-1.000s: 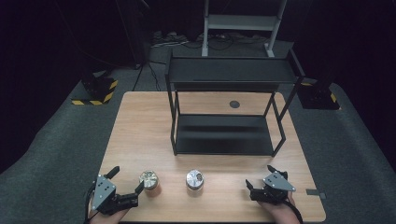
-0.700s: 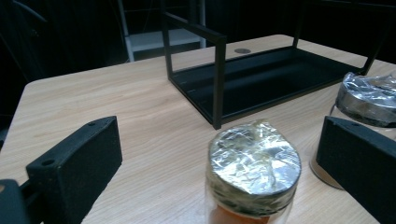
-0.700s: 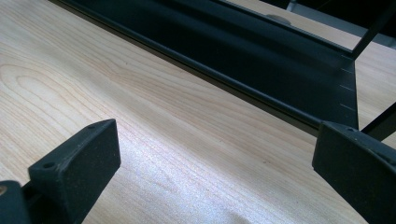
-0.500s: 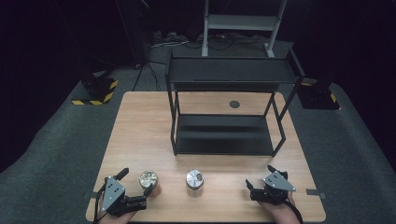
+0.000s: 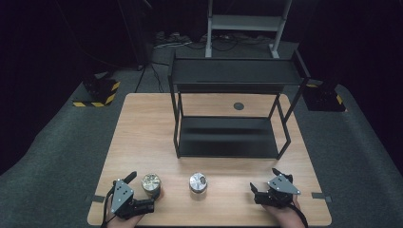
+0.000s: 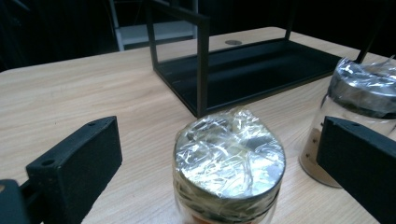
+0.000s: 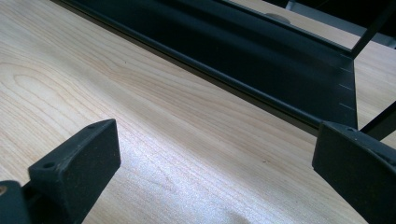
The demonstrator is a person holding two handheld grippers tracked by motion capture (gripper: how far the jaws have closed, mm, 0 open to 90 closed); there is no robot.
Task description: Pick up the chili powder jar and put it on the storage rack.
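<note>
High view: left gripper (image 5: 151,202) at the table's (image 5: 142,137) near-left edge, foil-capped jar (image 5: 151,184) at its tips; second jar (image 5: 197,183) beside; right gripper (image 5: 254,192) near-right.
Left gripper view: jaws spread, jar (image 6: 229,163) between, untouched.
Right gripper view: jaws wide apart over bare wood, rack (image 7: 261,51) ahead.

Two foil-topped jars (image 5: 151,183) (image 5: 198,183), one black rack (image 5: 228,142), apparently.

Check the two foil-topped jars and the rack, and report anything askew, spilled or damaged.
Nothing stands out. Both jars, the left jar and the middle jar, stand upright on the table, their crinkled foil tops intact, no spill around them. The black rack sits square. The left gripper brackets the left jar, open.
</note>
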